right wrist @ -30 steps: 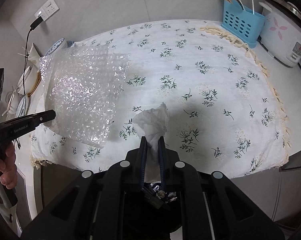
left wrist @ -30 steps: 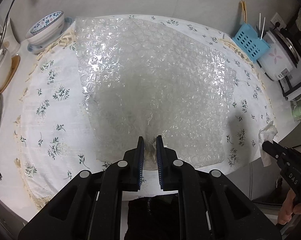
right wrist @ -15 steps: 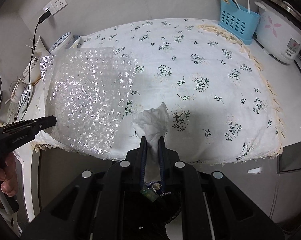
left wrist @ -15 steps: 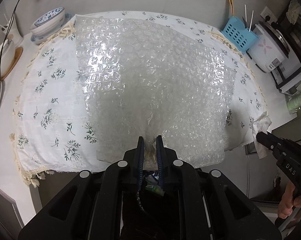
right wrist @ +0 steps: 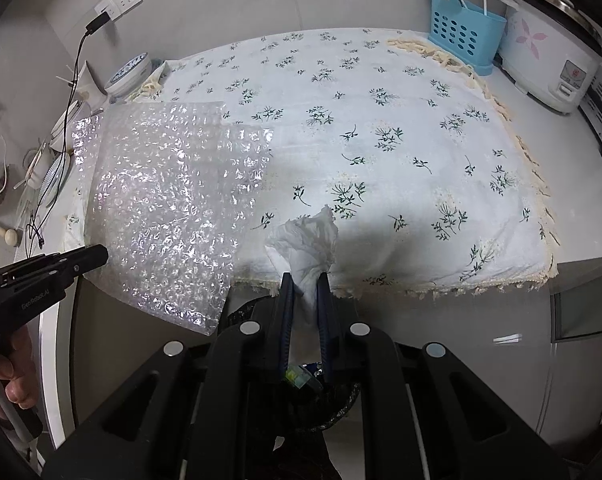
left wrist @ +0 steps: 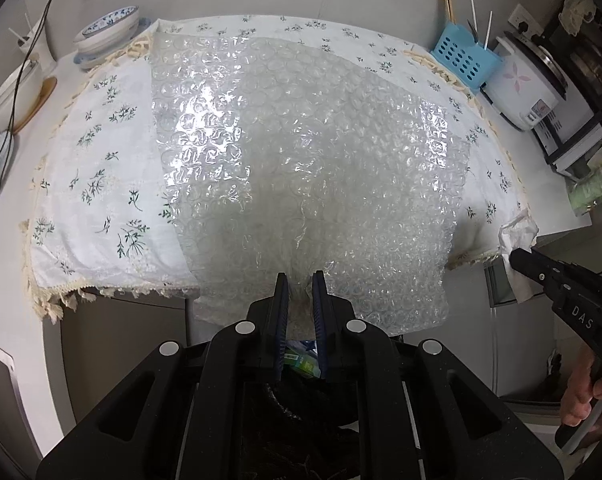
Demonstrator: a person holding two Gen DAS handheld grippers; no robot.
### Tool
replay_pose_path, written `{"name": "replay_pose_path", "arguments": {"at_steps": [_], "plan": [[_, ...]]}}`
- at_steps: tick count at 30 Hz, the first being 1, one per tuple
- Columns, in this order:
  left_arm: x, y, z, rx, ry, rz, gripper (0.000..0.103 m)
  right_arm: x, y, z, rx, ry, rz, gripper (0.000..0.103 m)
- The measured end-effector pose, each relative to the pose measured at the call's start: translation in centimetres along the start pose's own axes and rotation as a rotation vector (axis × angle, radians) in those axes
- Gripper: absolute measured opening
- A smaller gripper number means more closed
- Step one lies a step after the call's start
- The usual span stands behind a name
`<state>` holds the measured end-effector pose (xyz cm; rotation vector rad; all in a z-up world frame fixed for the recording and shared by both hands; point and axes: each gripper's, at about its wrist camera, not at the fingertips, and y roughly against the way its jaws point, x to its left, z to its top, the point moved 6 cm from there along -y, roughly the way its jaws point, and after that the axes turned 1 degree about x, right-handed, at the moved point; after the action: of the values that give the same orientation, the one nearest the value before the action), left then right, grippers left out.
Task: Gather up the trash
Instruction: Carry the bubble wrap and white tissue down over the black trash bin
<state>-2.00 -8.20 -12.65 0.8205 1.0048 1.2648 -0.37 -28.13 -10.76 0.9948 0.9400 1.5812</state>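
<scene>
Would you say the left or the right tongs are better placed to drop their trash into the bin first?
Probably the right tongs: their crumpled tissue is small and hangs over the black-lined bin. The left tongs hold a wide bubble wrap sheet that spreads beyond the bin's mouth.

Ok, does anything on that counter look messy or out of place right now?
Nothing is spilled or broken. The bubble wrap pinched in the left tongs hangs past the tablecloth edge, and the right tongs grip a crumpled tissue.
</scene>
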Motion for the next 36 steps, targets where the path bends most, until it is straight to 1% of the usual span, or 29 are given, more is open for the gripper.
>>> {"name": "replay_pose_path", "arguments": {"at_steps": [10,15,21,30,36], "plan": [[-0.4,0.6,-4.4,0.005,0.007,-0.004,0.011,0.2,1.2,-3.1,-0.001,0.005,-0.011,0.011],[0.1,0.5,-6.7,0.017,0.017,0.004,0.011,0.4,0.8,-4.6,0.013,0.005,-0.011,0.011],[0.5,-0.3,-9.3,0.051,0.025,0.008,0.011,0.3,0.0,-6.7,0.04,-0.003,-0.006,0.011],[-0.1,-3.1,-13.2,0.135,0.011,0.02,0.011,-0.4,-1.8,-9.8,0.087,-0.011,-0.003,0.011],[-0.2,-6.2,-15.2,0.194,0.004,0.045,0.011,-1.1,-4.1,-11.6,0.126,-0.022,-0.003,0.011]]}}
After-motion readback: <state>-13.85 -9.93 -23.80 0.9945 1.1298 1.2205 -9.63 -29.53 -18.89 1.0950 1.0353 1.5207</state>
